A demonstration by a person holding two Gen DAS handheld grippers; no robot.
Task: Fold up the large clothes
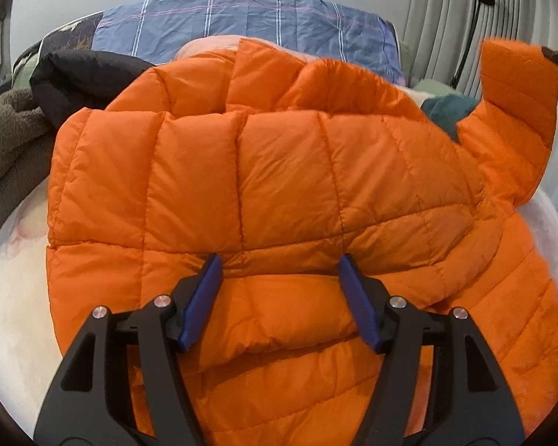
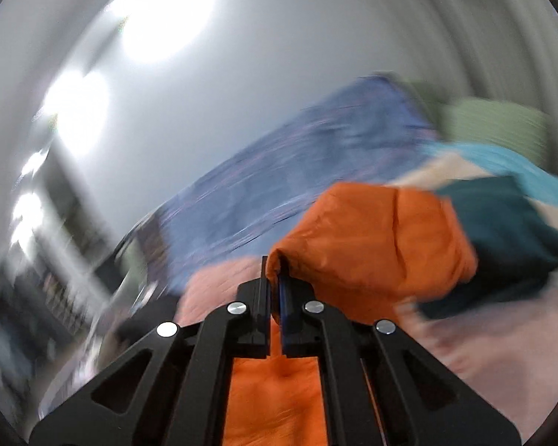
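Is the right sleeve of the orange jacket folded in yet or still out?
Still out. The sleeve is raised off the jacket body, its cuff pinched in the right gripper, whose jaws are shut on it.

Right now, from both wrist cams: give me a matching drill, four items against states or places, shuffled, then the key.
Items:
1. left gripper
2. right gripper
3. orange sleeve
4. checked blue bedding

States or places:
A. lifted off the bed, held by its cuff
B. open, jaws apart over the orange jacket's body
C. at the far end, behind the jacket
D. shut on orange fabric

Pairs: 1-B, 2-D, 3-A, 4-C
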